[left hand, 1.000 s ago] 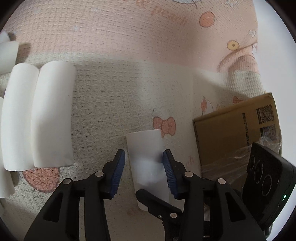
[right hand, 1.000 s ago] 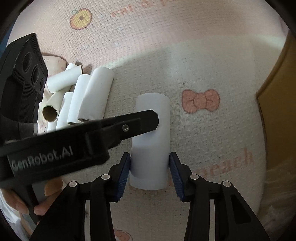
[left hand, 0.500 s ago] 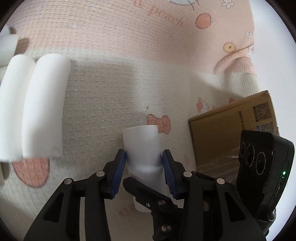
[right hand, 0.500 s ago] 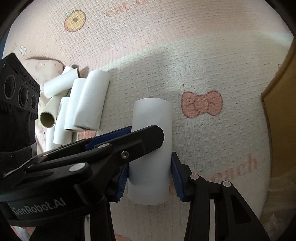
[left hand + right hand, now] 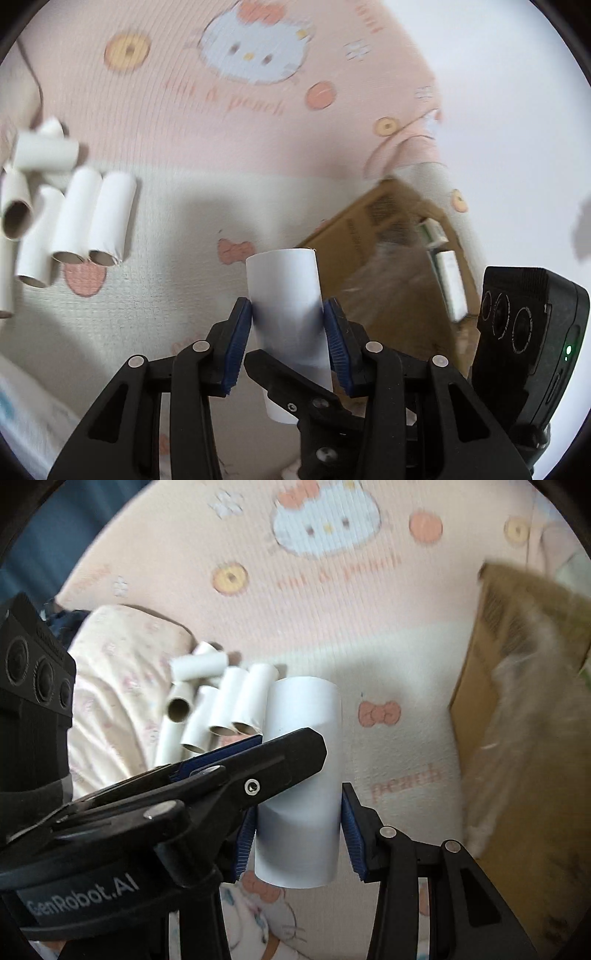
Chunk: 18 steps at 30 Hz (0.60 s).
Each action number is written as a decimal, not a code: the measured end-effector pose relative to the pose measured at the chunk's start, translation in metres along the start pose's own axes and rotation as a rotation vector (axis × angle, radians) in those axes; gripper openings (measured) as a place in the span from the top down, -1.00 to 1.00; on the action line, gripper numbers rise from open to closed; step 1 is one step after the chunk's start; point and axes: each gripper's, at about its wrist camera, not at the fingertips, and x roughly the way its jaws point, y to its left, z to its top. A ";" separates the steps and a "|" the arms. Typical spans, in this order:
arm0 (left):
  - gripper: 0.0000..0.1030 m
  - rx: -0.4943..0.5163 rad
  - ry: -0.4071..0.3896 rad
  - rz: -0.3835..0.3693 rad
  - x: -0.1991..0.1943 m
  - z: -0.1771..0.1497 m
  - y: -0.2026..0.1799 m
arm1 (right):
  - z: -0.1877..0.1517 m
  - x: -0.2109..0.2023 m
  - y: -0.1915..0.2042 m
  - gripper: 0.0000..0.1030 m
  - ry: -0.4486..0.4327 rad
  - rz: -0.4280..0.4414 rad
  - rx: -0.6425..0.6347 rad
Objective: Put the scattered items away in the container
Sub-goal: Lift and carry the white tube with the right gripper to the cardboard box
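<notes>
Both grippers are clamped on the same white paper tube (image 5: 286,306), which is held up off the bed cover (image 5: 177,206) rather than lying on it. The left gripper (image 5: 288,341) has its blue pads pressed against the tube's 2 sides, and in the right wrist view the right gripper (image 5: 299,834) squeezes the same tube nearer its lower end, with the left one crossing in from the left and lying over the tube's middle. The cardboard box (image 5: 373,236), lined with clear plastic, sits to the right of the tube in both views, with 1 or 2 white items already inside as far as the blur lets me tell. A pile of other tubes (image 5: 66,221) lies well apart to the far left, some stacked across each other, so most of the tidying looks undone. The risk from here is the shared hold: a thin paper tube flattens easily, and if the 2 grippers drift apart or twist against each other on the way to the box, the tube could crease, tear or slip out. The crossed fingers could also knock together near the box rim. If 1 gripper lets go before the tube is over the opening, the tube could swing in the other and drop onto the cover, short of the box. The loose plastic lining might also catch the tube's end.
</notes>
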 end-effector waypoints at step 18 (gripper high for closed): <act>0.15 0.272 -0.036 0.025 -0.036 0.000 -0.134 | -0.001 -0.127 -0.043 0.19 -0.210 0.035 0.028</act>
